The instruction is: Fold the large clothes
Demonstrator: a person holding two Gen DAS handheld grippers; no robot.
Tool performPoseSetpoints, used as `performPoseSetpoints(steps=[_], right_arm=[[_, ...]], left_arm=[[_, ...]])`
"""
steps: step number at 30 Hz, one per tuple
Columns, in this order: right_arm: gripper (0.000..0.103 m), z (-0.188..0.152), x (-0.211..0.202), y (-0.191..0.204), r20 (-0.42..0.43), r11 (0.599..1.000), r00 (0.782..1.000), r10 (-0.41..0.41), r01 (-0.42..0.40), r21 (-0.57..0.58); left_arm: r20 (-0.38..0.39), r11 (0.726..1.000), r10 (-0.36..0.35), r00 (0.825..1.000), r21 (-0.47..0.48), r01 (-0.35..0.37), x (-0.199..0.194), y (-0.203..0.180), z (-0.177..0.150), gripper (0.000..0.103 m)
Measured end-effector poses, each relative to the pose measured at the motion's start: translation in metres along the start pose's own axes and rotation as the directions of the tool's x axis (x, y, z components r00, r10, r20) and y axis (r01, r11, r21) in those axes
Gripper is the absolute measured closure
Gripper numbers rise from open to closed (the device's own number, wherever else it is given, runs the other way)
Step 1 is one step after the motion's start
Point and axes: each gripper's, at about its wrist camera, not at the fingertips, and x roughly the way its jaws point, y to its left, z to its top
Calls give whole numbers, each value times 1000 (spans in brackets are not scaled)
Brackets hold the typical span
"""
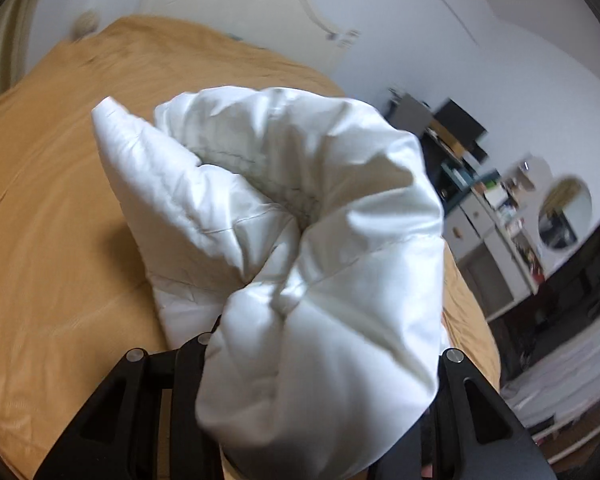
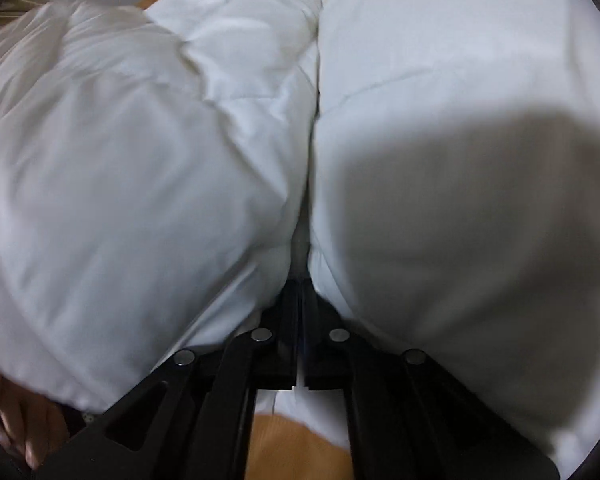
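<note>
A white padded coat [image 1: 308,200] is bunched up and lifted above the mustard bedsheet [image 1: 52,208] in the left wrist view. My left gripper [image 1: 324,344] is shut on a thick wad of it, and the fabric hides the fingertips. In the right wrist view the same white coat [image 2: 140,168] fills nearly the whole picture. My right gripper [image 2: 300,284] is shut on a thin fold of it, with the padding bulging on both sides of the black fingers [image 2: 290,312].
The bed has a cream headboard [image 1: 240,8] against the far wall. Cluttered shelves and cabinets [image 1: 480,208] and a round mirror [image 1: 564,212] stand to the right of the bed. A person's hand [image 2: 16,420] shows at the lower left of the right wrist view.
</note>
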Motion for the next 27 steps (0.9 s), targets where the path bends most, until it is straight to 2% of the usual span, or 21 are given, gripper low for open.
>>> performPoseSetpoints(steps=[2, 3, 4, 5, 6, 7, 8, 9, 11, 12, 13, 15, 16, 18, 20, 22, 23, 24, 25, 26, 27], right_arm=[[97, 2, -49, -15, 132, 998, 989, -65, 66, 0], [85, -2, -79, -31, 205, 995, 974, -98, 95, 24], [46, -7, -109, -52, 275, 990, 951, -139, 123, 75], [21, -12, -134, -71, 342, 982, 924, -171, 132, 133], [0, -23, -163, -93, 424, 973, 882, -205, 134, 190], [0, -29, -184, -110, 459, 961, 853, -246, 153, 231], [0, -36, -201, -122, 469, 947, 835, -289, 179, 265], [0, -40, -215, -133, 472, 940, 825, -311, 191, 284], [0, -30, -221, -131, 484, 941, 820, -306, 185, 283], [0, -61, -213, -107, 494, 946, 818, -295, 178, 270], [0, -54, -215, -91, 498, 956, 823, -271, 169, 241], [0, -26, -182, -29, 487, 977, 849, -204, 148, 151], [0, -22, -183, -8, 468, 985, 867, -174, 147, 93], [0, 3, -165, 16, 422, 980, 888, -182, 196, 10], [0, 30, -144, 36, 341, 973, 922, -184, 220, -72], [1, 54, -114, 50, 220, 973, 962, -162, 193, -125], [2, 56, -104, 54, 160, 975, 973, -165, 185, -124], [18, 60, -88, 52, 87, 975, 979, -182, 191, -110], [50, 69, -69, 44, 6, 973, 977, -212, 212, -88], [60, 72, -52, 33, -55, 978, 977, -207, 204, -46], [61, 73, -44, 23, -78, 982, 979, -190, 191, -1]], left_arm=[[-33, 998, -3, 999, 67, 5, 15, -28, -1, 65], [-50, 995, -6, 999, 101, 11, 24, -42, -4, 65], [-64, 991, -10, 998, 132, 18, 32, -53, -8, 65], [-84, 986, -14, 996, 164, 28, 42, -67, -13, 65], [-110, 982, -22, 994, 186, 43, 53, -79, -19, 64], [-144, 978, -36, 989, 198, 65, 66, -90, -25, 63], [-170, 975, -43, 985, 208, 79, 78, -99, -31, 62], [-197, 971, -49, 979, 219, 93, 92, -108, -39, 61], [-256, 966, -68, 964, 224, 128, 121, -121, -55, 56], [-278, 965, -66, 958, 226, 132, 134, -126, -65, 54], [-283, 962, -58, 957, 242, 130, 143, -133, -73, 53], [-279, 949, -34, 960, 293, 119, 152, -138, -93, 50], [-278, 944, -24, 960, 310, 113, 153, -140, -99, 50], [-278, 938, -9, 961, 330, 104, 152, -143, -114, 49], [-278, 939, -7, 960, 328, 101, 152, -139, -119, 48], [-284, 935, -3, 959, 339, 103, 152, -139, -121, 48], [-284, 935, -4, 959, 339, 105, 156, -143, -114, 48], [-286, 935, -7, 958, 337, 108, 158, -146, -109, 48], [-292, 934, -13, 956, 337, 116, 158, -146, -107, 48], [-303, 934, -22, 953, 334, 128, 159, -148, -102, 48], [-313, 932, -30, 949, 334, 140, 165, -157, -93, 48]])
